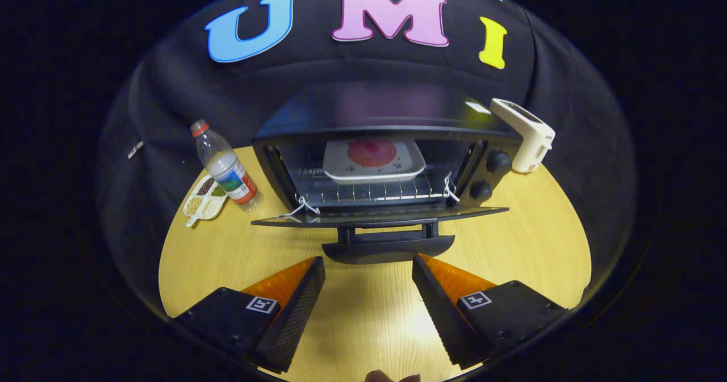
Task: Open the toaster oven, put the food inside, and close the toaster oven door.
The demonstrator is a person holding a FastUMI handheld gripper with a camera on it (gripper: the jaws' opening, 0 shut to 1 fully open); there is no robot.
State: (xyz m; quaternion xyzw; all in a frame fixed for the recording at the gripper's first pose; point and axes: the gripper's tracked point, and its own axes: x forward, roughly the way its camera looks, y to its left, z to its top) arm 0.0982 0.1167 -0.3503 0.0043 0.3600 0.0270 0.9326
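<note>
Spread wide and holding nothing, the jaws of the gripper [369,268] stood over the wooden table [528,246], with both fingers [295,302] pointing at the toaster oven [386,143] just ahead of them. The door [380,216] of the oven was fully down, lying almost flat, and its dark handle [389,250] was very near the fingertips, a little beyond them and between their lines. Inside, on the wire rack [369,190], a white plate [341,166] with a round red piece of food [372,152] was resting, so the food seemed to be already in its place, and I judged that only the closing of the door remained. To the left of the oven stood a water bottle [226,166], and near it a small divided dish [204,200] with grains; to the right stood a white toaster [525,135], close to the oven's side with the two knobs [489,175]. From here, the risk was mainly in the lifting of the door. If the fingers came under the handle off-centre, the door could slip off them and fall open again. If it was pushed too strongly, the light oven could slide far back on the smooth table. A thin white cord [301,207] hung at each hinge, and it could perhaps get caught in the closing gap.
</note>
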